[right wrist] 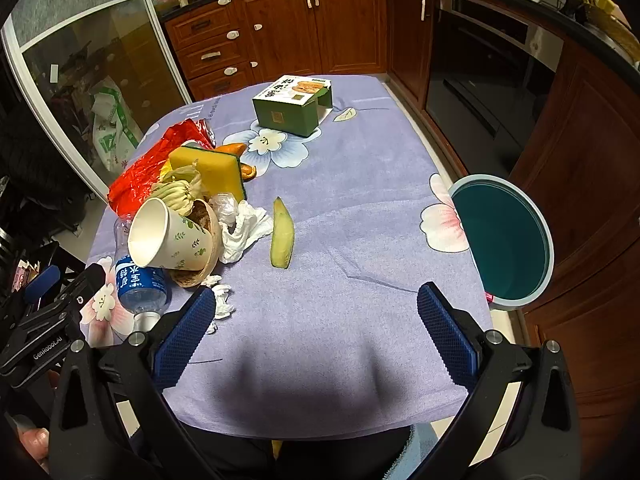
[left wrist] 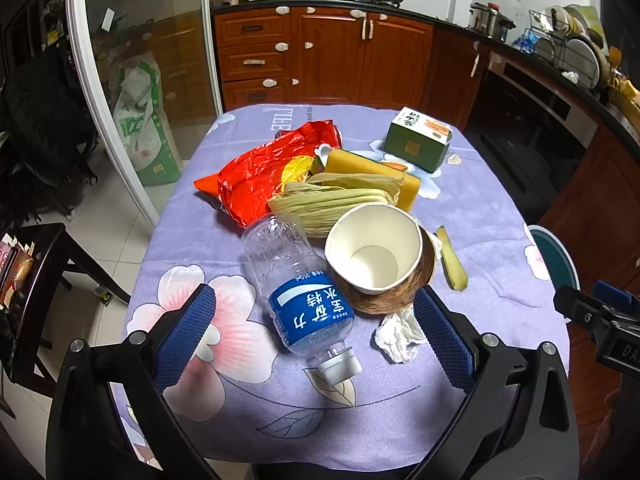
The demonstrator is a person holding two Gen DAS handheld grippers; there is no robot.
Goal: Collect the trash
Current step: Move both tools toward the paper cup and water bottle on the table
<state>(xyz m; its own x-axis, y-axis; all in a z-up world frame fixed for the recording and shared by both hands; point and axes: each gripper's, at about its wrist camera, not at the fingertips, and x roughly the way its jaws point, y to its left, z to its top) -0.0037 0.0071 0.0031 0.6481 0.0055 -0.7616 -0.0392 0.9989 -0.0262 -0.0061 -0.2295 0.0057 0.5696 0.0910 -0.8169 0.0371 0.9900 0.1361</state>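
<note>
Trash lies heaped on a table with a purple flowered cloth [left wrist: 492,216] [right wrist: 360,184]. A clear plastic bottle [left wrist: 298,292] [right wrist: 138,282] with a blue label lies on its side, cap toward me. Beside it a tipped paper cup [left wrist: 374,248] [right wrist: 168,238] rests in a brown coconut shell [left wrist: 384,300] [right wrist: 208,236]. Crumpled tissue [left wrist: 398,336] [right wrist: 244,232], corn husks [left wrist: 332,200] [right wrist: 180,190], a red wrapper [left wrist: 256,176] [right wrist: 148,168], a yellow sponge [left wrist: 372,168] [right wrist: 214,168] and a melon rind [left wrist: 452,260] [right wrist: 282,234] lie around. My left gripper [left wrist: 316,336] hangs open above the bottle. My right gripper [right wrist: 318,328] is open over bare cloth.
A green carton [left wrist: 418,140] [right wrist: 294,106] stands at the table's far side. A teal bin [right wrist: 506,242] [left wrist: 554,258] sits on the floor by the table's right edge. Wooden cabinets [left wrist: 328,52], an oven [right wrist: 492,76] and a glass sliding door [left wrist: 144,72] surround the table.
</note>
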